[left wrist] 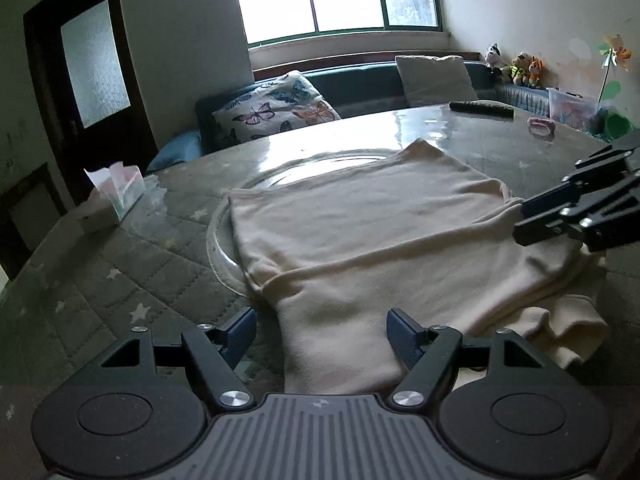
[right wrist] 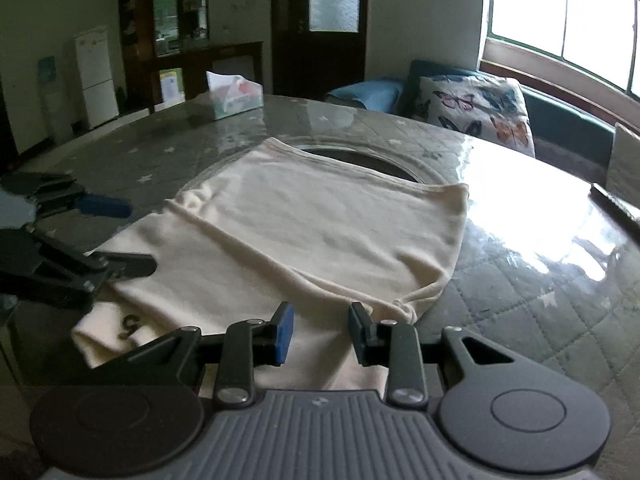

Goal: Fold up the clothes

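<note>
While the cream shirt (left wrist: 360, 232) lies partly folded on the table (left wrist: 120, 264), both my jaws stand open.
My left gripper (left wrist: 321, 336) and right gripper (right wrist: 320, 332) each straddle its near edge, gripping nothing.

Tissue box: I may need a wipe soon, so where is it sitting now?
The tissue box sits on the table, left of the cream garment in the left wrist view, toward the dark door.
</note>
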`<control>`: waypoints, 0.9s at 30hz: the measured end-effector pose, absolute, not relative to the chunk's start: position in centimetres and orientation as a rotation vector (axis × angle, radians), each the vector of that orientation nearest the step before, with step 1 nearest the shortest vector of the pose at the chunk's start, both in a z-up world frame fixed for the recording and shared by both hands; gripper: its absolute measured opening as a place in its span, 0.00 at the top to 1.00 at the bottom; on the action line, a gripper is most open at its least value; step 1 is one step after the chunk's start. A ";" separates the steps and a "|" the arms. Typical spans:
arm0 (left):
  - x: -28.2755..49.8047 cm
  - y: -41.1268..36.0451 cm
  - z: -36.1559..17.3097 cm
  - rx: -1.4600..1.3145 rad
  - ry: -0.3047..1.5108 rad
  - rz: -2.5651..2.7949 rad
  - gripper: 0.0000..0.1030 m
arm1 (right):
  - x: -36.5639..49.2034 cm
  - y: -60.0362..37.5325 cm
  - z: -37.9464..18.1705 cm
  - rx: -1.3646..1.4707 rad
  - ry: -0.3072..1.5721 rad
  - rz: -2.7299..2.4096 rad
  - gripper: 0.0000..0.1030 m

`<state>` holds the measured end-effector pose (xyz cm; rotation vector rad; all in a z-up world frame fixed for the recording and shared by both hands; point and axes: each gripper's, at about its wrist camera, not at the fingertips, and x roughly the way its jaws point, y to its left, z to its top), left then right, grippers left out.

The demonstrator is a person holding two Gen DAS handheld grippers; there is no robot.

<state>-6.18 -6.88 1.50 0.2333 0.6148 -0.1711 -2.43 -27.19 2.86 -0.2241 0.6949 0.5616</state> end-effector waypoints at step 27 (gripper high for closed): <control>-12.8 -9.8 0.1 0.489 0.522 -0.509 0.75 | -10.0 -27.7 4.1 -0.491 0.648 0.743 0.49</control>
